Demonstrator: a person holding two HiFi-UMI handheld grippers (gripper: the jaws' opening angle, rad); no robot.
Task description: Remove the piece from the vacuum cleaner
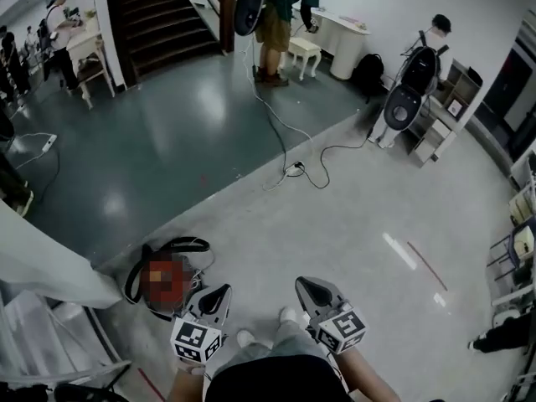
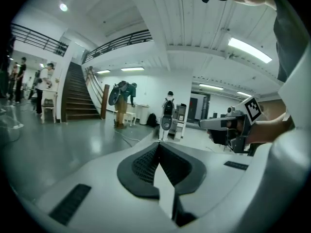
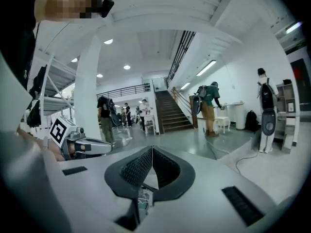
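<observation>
- Above a pale polished floor, the left gripper is hovering, its jaws pressed together on nothing.
- Just beside it, the right gripper is hovering too, its jaws likewise closed and empty.

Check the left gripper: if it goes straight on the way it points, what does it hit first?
Nothing near. The left gripper, tongs shut and empty, points level over open floor. Far along that line stands a person by the shelf; depth is unclear.
</observation>
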